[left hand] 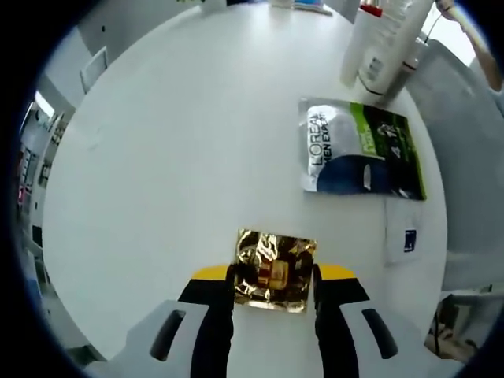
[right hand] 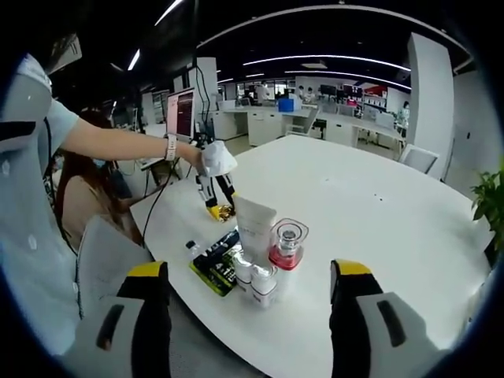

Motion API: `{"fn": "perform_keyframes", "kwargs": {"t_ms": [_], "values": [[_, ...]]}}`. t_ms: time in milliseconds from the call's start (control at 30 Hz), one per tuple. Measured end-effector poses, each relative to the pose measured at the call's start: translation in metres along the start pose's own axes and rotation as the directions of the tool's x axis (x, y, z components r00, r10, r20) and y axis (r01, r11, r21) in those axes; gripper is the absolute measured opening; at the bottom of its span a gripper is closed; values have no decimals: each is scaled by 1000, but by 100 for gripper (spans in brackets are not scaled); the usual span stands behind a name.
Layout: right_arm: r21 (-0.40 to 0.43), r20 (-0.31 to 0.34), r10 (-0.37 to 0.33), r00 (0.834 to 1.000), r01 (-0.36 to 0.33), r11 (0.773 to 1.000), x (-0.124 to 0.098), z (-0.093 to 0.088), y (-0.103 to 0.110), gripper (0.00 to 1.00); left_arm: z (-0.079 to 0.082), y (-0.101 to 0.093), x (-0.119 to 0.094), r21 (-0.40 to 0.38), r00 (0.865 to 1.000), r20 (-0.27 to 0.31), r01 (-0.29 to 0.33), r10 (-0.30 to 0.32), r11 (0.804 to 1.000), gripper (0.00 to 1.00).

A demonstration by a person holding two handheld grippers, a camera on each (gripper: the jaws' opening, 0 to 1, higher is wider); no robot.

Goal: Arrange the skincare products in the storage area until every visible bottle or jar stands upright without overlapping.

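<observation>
The left tool (left hand: 273,285) pinches a gold packet (left hand: 273,270) flat on the table (left hand: 173,142), apart from the bottles (right hand: 266,256); next, lifting it upright. The right tool (right hand: 248,311) gapes wide, empty.

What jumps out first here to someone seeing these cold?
In the left gripper view, the shiny gold foil packet lying on the white round table, pinched between the left gripper fingers. Next, the green and black L'Oreal sachet lying flat beyond it, and in the right gripper view the upright red-based jar among the bottles.
</observation>
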State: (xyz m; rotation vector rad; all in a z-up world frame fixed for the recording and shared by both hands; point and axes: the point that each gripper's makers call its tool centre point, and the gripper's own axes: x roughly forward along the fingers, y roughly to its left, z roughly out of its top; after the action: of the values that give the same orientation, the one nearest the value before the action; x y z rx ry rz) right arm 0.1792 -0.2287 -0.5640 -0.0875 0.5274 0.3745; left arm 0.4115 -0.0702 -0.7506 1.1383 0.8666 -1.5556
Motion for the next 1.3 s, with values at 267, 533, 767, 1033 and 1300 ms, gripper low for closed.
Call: {"fn": "perform_keyframes", "kwargs": {"t_ms": [267, 533, 767, 1033, 1300], "values": [[0, -1, -3, 1000, 3, 1000, -1, -2, 0, 84, 5, -11, 3, -12, 1000, -5, -3, 2, 1000, 36], [-4, 1, -2, 1000, 2, 1000, -2, -2, 1, 84, 11, -23, 4, -23, 1000, 2, -5, 5, 1000, 36], [-12, -1, 0, 1000, 0, 1000, -1, -3, 2, 84, 15, -32, 5, -32, 1000, 15, -5, 6, 999, 37], [-15, 4, 0, 1000, 0, 1000, -2, -3, 4, 84, 18, -42, 6, -33, 1000, 11, -4, 5, 999, 37], [-13, 4, -3, 1000, 3, 1000, -5, -5, 5, 84, 19, -50, 7, -27, 1000, 3, -3, 4, 1000, 37]]}}
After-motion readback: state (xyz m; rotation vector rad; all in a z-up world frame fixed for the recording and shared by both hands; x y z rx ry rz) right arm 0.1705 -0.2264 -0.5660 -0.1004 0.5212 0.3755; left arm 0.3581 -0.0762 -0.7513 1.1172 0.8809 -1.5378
